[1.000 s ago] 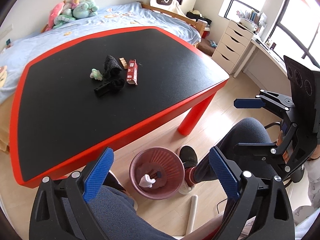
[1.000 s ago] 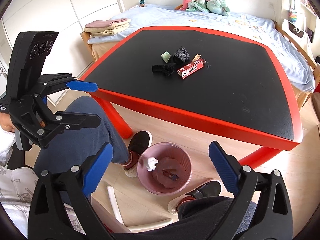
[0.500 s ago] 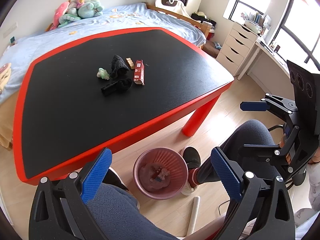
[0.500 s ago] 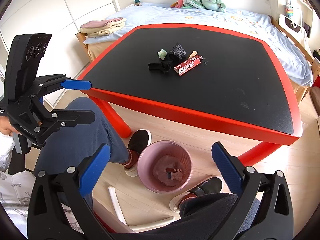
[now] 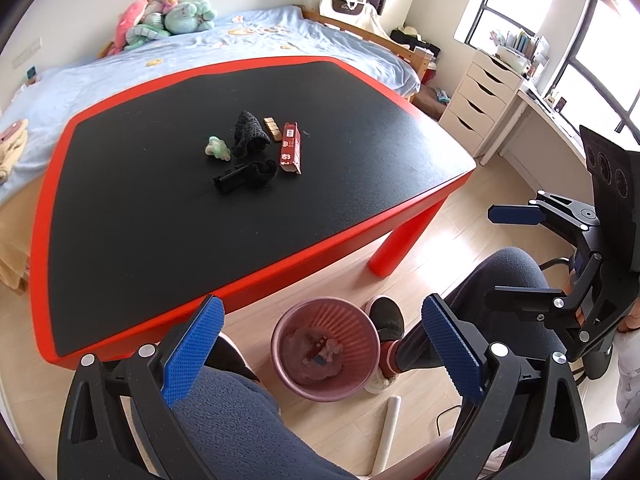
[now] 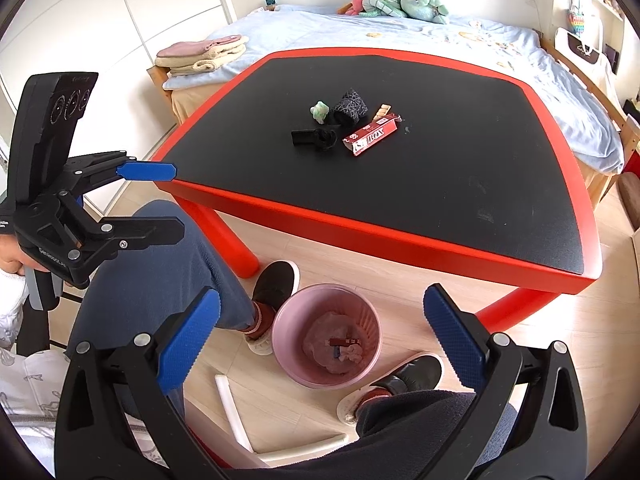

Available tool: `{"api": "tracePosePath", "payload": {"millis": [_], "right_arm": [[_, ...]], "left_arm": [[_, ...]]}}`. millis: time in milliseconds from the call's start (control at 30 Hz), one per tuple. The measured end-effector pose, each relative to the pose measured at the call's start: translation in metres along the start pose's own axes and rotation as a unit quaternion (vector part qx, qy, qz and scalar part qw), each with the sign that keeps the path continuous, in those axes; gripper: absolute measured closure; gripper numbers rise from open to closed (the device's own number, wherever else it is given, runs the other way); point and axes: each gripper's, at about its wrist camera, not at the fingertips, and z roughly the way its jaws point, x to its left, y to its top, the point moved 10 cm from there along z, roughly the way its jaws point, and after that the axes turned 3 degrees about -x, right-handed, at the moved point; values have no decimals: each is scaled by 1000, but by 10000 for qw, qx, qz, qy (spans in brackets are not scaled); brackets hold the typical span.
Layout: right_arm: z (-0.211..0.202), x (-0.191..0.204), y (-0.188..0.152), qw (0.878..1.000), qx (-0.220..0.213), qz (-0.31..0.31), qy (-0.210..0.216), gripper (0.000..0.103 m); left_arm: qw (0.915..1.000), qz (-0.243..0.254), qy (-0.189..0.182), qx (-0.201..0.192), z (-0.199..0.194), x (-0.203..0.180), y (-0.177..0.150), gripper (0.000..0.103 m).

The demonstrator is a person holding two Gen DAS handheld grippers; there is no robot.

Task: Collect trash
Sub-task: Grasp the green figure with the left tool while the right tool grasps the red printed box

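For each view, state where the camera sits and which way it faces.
Left wrist: on the left gripper, facing forward-down at the table and pink bin; knees, a shoe and the right gripper show.
Right wrist: on the right gripper, facing likewise from the other side; legs, shoes and the left gripper show.
Shared: table, bin, red box.

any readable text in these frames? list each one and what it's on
"BOX": end of the white lettering on the red box on the table; the letters before it are too blurred to read.
White print on the left gripper body: too small to read.
White lettering on the dark panel of the bag by the bed: too small to read.
Nothing else is legible.
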Motion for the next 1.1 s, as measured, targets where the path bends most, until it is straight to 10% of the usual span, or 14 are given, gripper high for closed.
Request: {"api": "tracePosePath", "payload": {"millis": [1100], "right_arm": [[94, -58, 127, 9981, 48, 493, -379, 3]], "left_arm": [[9942, -970, 467, -1, 71, 116, 105, 8]]}}
